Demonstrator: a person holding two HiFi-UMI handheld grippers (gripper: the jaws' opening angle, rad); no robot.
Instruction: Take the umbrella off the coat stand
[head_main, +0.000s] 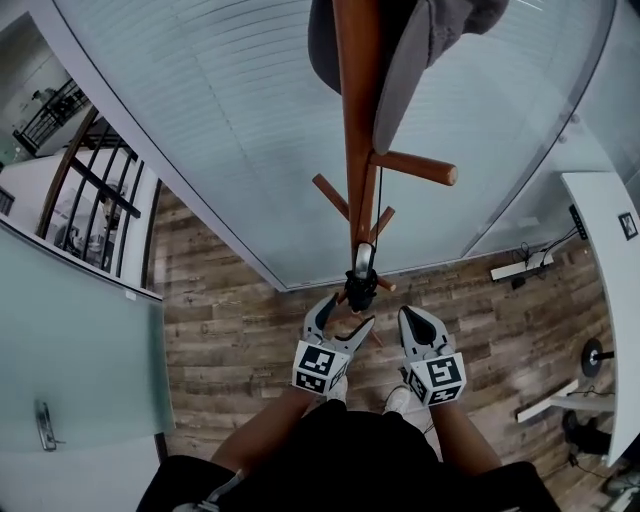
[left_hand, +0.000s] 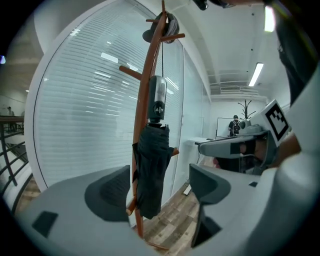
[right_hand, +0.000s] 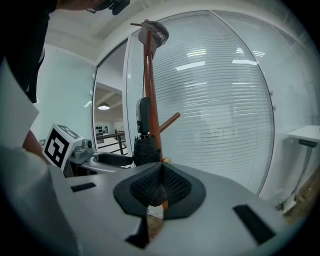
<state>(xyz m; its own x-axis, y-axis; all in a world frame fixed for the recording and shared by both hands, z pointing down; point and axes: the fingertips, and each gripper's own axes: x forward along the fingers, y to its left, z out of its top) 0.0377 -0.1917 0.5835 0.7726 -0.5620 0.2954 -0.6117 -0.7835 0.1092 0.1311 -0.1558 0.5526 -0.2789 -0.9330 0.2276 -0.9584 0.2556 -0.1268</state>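
Umbrella (left_hand: 150, 172), folded, black, hangs by its cord from a peg higher up the stand (head_main: 356, 120), handle up, canopy against the pole.

Step in hand: approach, pre-grasp. L gripper (head_main: 342, 318) has jaws wide apart w/ nothing in them. In the left gripper view the umbrella lines up w/ the gap but sits out ahead, untouched. R gripper (head_main: 413, 316) has jaws pressed together, empty, just beside the L one.

Next, prob.: push L fwd till the pads flank the canopy or handle, close, then lift so the cord clears the peg tip. Pegs slant up, so go up & out, not straight back. Mind the stand doesn't tip.
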